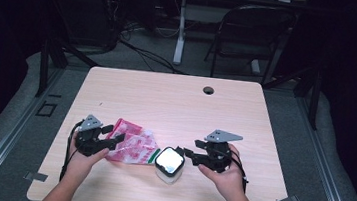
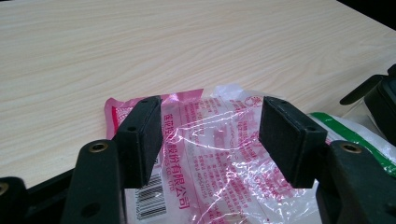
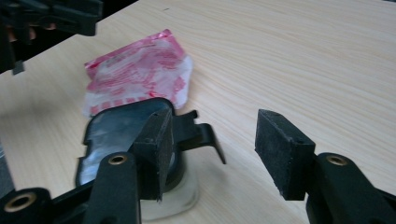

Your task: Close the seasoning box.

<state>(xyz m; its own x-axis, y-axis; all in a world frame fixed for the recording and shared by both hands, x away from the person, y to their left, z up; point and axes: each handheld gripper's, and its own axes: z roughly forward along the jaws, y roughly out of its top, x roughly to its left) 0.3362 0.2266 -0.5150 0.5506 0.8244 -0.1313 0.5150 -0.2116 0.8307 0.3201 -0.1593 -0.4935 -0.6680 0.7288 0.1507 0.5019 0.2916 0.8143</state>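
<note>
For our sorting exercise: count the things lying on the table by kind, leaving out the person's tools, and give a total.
Pink and clear plastic bag: 1
Clear container with a black clip lid: 1
Total: 2

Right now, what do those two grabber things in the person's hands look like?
Both are black. The left gripper and the right gripper each have two jaws tipped with square black foam pads, with small brass rings set farther down. A grey three-cornered plate sits on top of each, and a black cable trails back. No sleeves show.
</note>
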